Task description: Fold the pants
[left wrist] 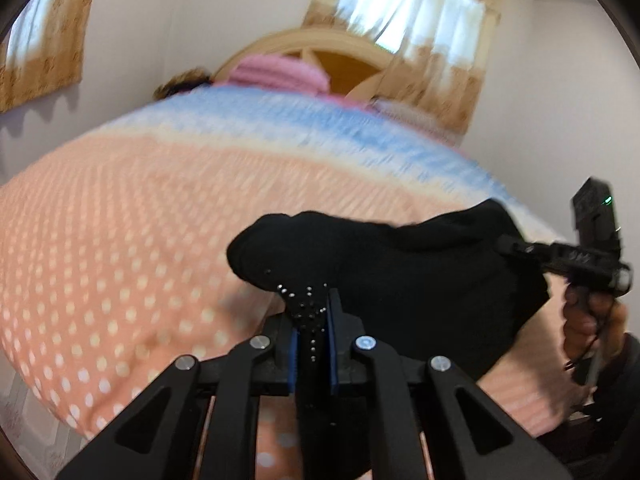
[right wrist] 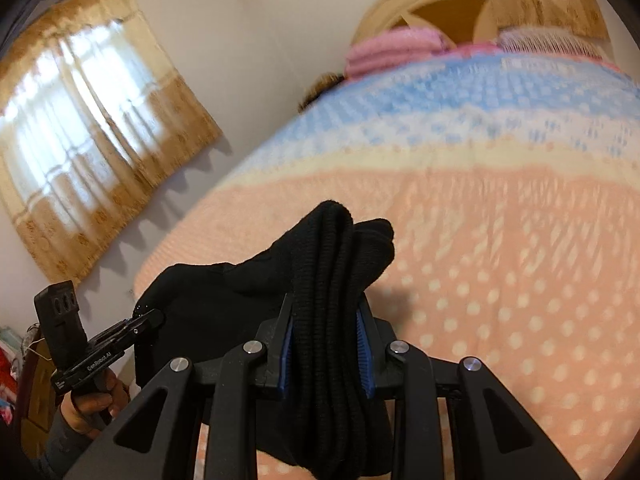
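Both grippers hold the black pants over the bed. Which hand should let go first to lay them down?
Probably left: the left gripper pinches only a thin studded edge of the pants, while the right gripper clamps the thick bunched bulk.

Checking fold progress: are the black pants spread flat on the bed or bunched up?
Bunched up. The black pants hang gathered in thick layers between the right gripper's fingers, with the left gripper pinching another part.

My black pants (left wrist: pixel 400 264) hang bunched over the peach dotted bed (left wrist: pixel 120 208), one studded edge and one thick ribbed fold (right wrist: pixel 332 280) lifted above it.
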`<state>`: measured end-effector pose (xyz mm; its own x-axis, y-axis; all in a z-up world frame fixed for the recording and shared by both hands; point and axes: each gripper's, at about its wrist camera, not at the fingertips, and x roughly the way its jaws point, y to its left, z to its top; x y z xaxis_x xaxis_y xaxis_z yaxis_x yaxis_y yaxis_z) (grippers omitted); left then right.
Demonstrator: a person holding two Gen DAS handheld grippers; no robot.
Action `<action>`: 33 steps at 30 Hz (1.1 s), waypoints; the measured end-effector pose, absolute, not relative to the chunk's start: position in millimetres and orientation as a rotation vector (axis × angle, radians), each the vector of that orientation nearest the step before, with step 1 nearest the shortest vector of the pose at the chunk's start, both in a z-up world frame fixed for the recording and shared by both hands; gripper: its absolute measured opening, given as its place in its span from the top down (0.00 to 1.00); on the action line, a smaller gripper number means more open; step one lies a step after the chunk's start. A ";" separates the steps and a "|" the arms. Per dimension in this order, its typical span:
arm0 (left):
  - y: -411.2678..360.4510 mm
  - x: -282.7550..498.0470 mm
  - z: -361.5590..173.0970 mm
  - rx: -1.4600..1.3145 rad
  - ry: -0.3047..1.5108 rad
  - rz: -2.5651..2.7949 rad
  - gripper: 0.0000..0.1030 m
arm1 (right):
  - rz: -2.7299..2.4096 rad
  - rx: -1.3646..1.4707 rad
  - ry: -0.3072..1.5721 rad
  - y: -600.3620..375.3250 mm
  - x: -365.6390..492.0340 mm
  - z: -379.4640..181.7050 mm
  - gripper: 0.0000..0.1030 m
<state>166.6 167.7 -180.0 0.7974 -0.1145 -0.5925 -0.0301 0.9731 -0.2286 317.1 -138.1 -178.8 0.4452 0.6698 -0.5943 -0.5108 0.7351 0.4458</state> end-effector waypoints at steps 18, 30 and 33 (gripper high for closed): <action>168.1 135.0 -184.4 -0.227 0.683 0.079 0.31 | 0.603 0.332 0.856 -202.7 317.2 -194.3 0.49; 136.8 95.0 -141.5 -0.138 0.612 0.063 0.26 | 0.474 0.376 0.800 -259.0 264.9 -163.4 0.48; 130.1 93.0 -132.2 -0.130 0.597 0.061 0.27 | 0.478 0.375 0.794 -261.0 250.8 -157.0 0.48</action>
<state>93.0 130.1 -132.2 0.8258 0.0198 -0.5637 -0.0951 0.9900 -0.1046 250.8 -261.0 -157.0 0.6053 0.5388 -0.5859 -0.2653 0.8306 0.4897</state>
